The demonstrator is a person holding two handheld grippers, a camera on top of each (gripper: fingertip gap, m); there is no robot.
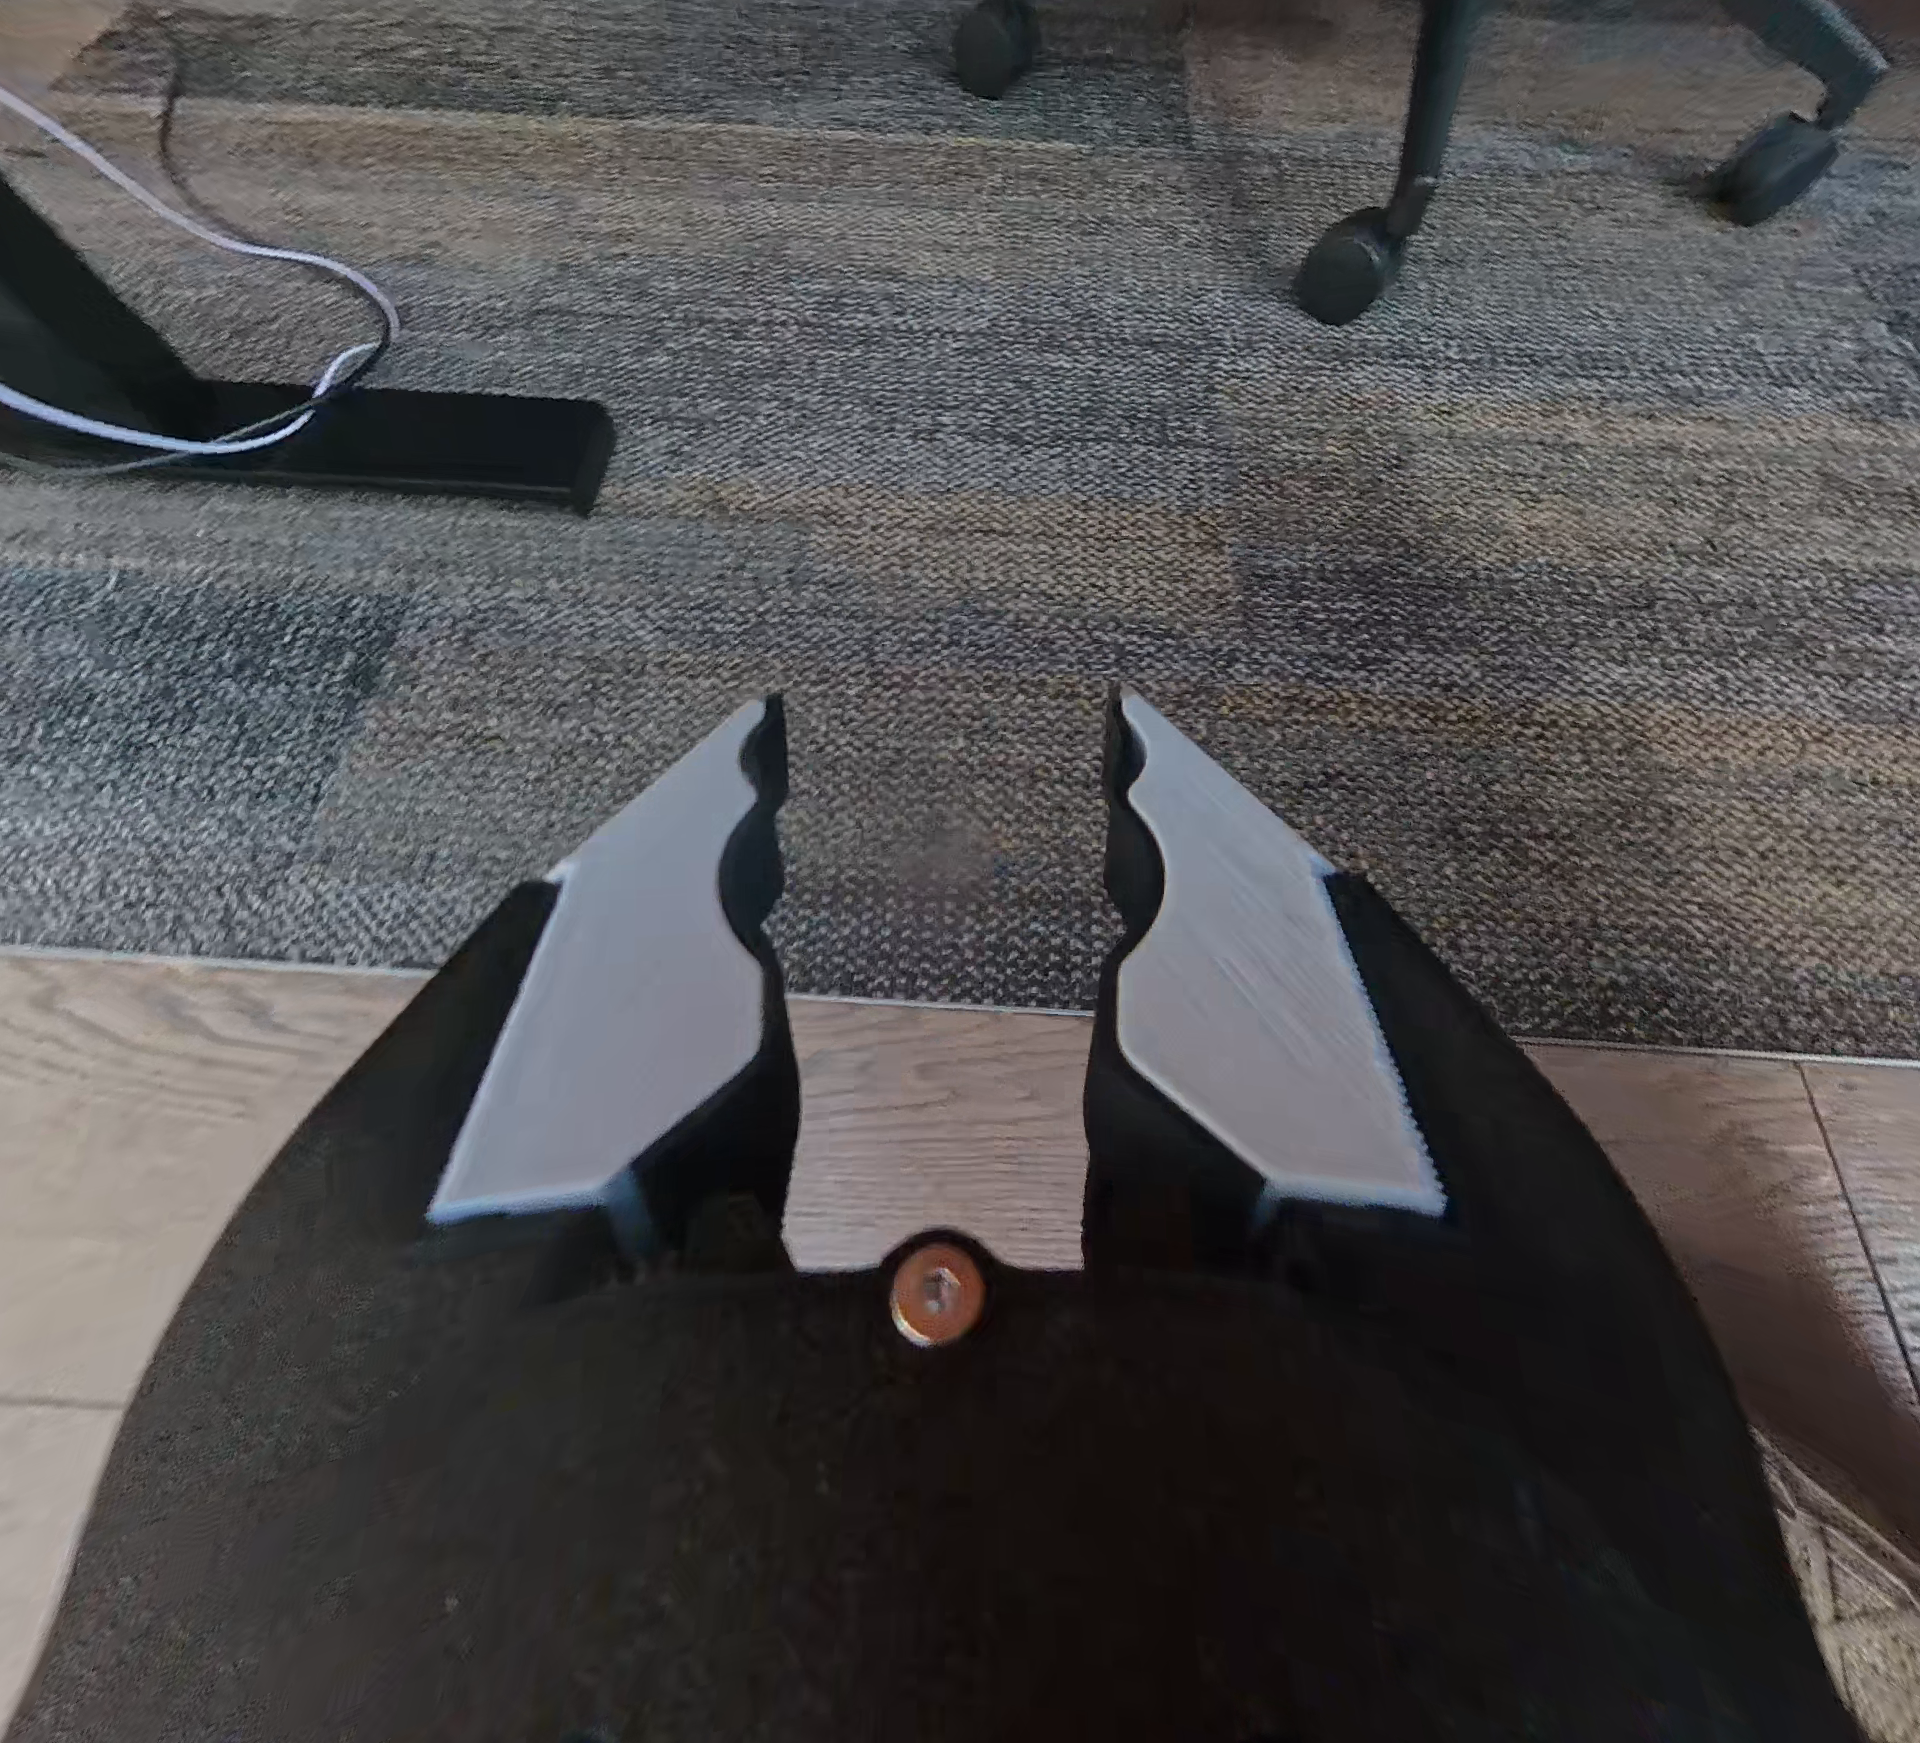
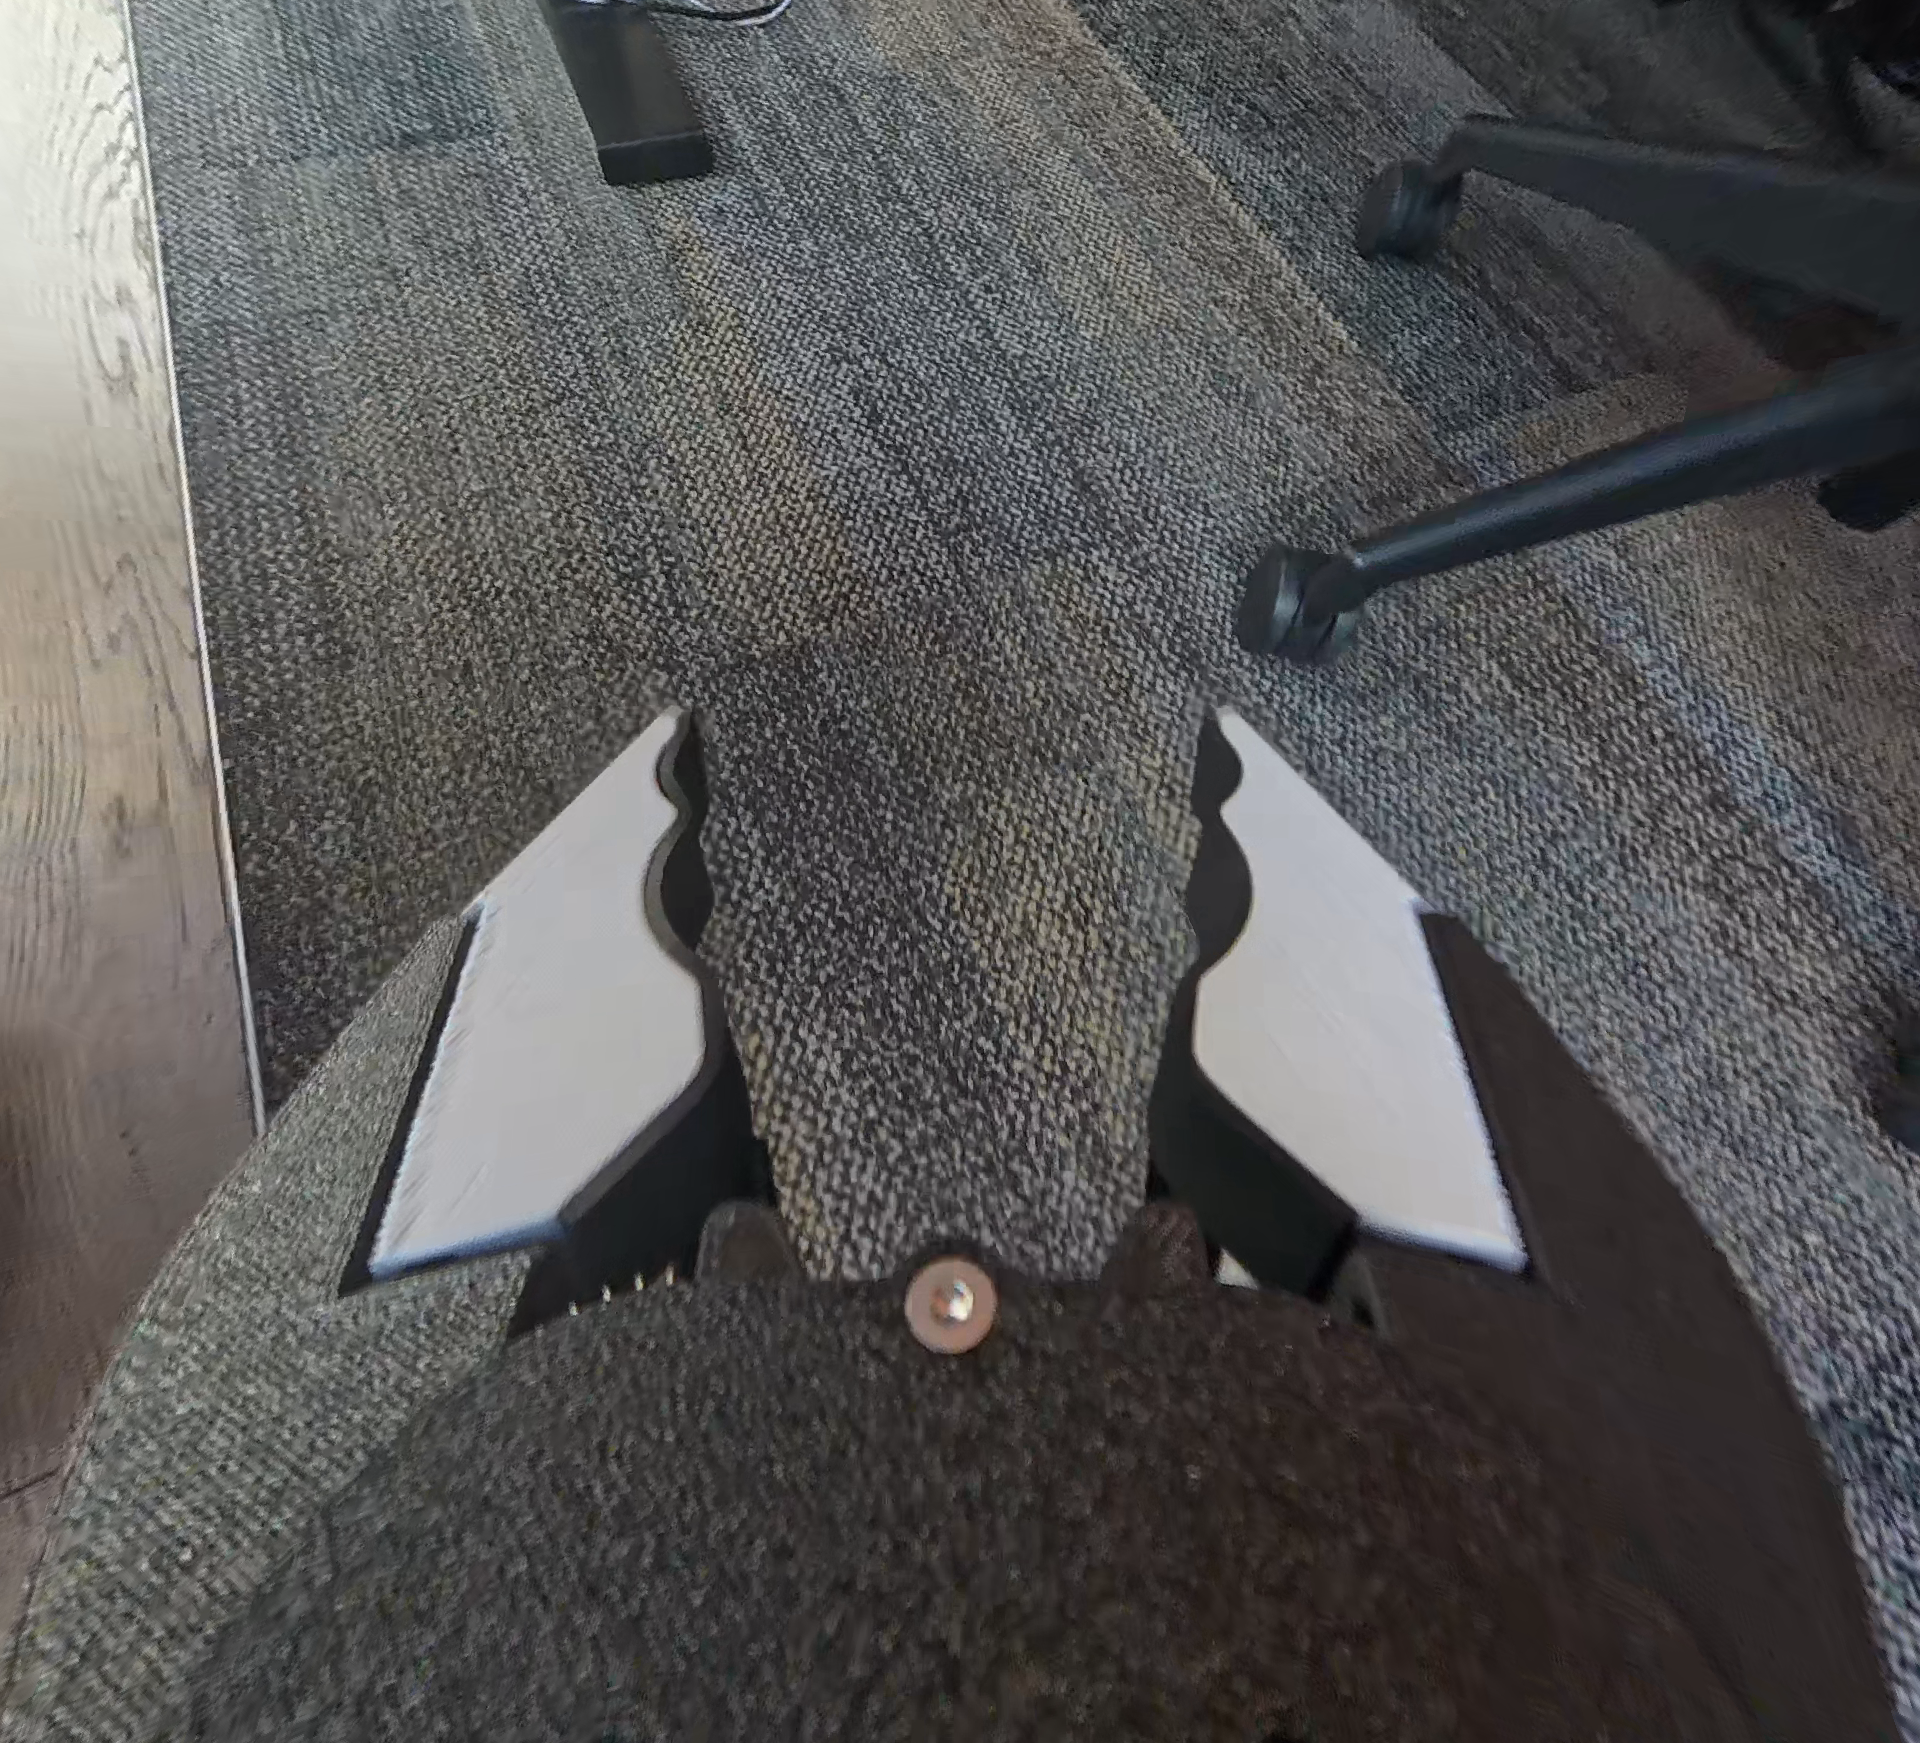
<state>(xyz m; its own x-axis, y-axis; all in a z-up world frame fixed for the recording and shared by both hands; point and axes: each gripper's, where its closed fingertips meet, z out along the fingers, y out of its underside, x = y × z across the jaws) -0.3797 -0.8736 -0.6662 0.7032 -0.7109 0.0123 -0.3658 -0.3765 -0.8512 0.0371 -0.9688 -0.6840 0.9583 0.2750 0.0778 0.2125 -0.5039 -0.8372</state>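
My left gripper (image 1: 945,706) is open and empty, its white and black fingers (image 1: 665,924) pointing down at the floor above the seam between wood planks (image 1: 208,1122) and grey carpet (image 1: 935,446). My right gripper (image 2: 951,727) is open wider and empty, held above the same grey carpet (image 2: 914,467). Neither gripper touches anything. Nearest the right gripper is a black chair caster (image 2: 1299,602), off to its right.
A black office chair base (image 1: 1455,10) with casters stands at the far right; it also shows in the right wrist view (image 2: 1662,467). A black desk foot (image 1: 395,446) with white and black cables (image 1: 260,259) lies at the left, and shows far off (image 2: 634,83) in the right wrist view. Wood flooring (image 2: 83,550) runs along the left.
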